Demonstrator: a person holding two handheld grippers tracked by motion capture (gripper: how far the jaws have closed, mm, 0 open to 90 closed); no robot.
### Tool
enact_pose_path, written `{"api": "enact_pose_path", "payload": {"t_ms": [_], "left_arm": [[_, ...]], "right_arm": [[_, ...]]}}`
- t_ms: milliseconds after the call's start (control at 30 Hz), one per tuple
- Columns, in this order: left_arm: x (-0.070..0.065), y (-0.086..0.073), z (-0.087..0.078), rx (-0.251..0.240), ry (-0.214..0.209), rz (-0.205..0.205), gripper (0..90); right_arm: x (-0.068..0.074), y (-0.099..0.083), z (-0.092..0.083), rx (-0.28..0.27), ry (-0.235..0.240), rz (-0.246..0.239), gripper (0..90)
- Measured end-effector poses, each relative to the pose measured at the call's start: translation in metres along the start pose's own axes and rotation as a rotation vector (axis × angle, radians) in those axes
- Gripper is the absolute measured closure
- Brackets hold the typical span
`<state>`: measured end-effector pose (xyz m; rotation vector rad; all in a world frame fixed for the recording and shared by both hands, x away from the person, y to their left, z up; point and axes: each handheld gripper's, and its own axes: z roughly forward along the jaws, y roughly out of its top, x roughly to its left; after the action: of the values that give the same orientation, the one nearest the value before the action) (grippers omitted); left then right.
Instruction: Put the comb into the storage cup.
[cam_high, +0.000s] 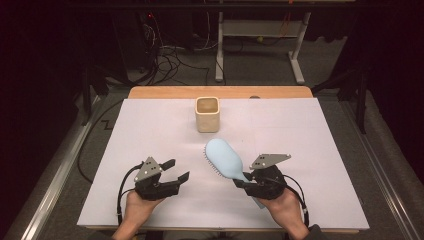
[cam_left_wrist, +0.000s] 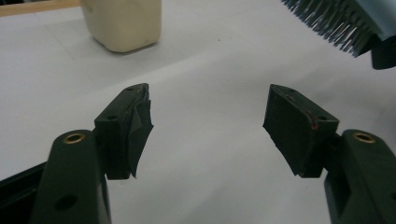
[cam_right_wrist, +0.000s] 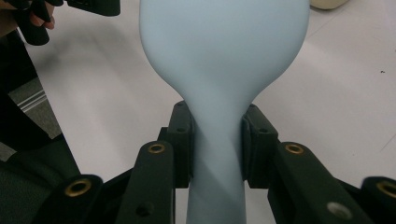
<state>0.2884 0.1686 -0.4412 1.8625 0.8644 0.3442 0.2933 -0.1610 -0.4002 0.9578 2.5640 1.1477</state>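
Note:
A pale blue hairbrush is held above the white table sheet, its head angled toward the far left and its bristles facing down-left. My right gripper is shut on the brush's neck, both pads pressed against it. The bristles show at the top right of the left gripper view. My left gripper hovers at the front left with its jaws open and nothing between them. A cream square cup stands upright at the far middle of the sheet; its base is ahead of the left jaws.
The white sheet covers most of a wooden table, whose edge shows at the back. Beyond it are desk legs and cables on the floor. A metal rail runs along the left side.

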Motion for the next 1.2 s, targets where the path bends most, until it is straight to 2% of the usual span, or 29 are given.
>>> {"api": "enact_pose_path", "payload": {"t_ms": [267,333,467,633,967,1200], "left_arm": [[-0.012,0.011,0.014,0.01,-0.048,0.033,31.4],[-0.016,0.013,0.018,0.026,-0.065,0.039,31.1],[-0.02,0.018,0.024,0.043,-0.117,0.034,31.0],[-0.025,0.022,0.029,0.053,-0.149,0.036,29.0],[-0.033,0.029,0.038,0.054,-0.179,0.041,25.4],[-0.039,0.033,0.045,0.067,-0.184,0.05,22.8]], "right_arm": [[-0.002,-0.001,0.0,-0.004,0.0,0.009,70.1],[-0.002,-0.001,0.0,-0.004,-0.001,0.008,70.1],[-0.002,-0.001,0.0,-0.003,-0.003,0.01,70.1],[-0.003,-0.002,-0.001,-0.003,-0.005,0.006,70.1],[-0.003,-0.003,0.0,-0.005,-0.005,0.005,70.1],[-0.004,-0.003,0.0,-0.005,-0.015,0.009,70.1]]}}
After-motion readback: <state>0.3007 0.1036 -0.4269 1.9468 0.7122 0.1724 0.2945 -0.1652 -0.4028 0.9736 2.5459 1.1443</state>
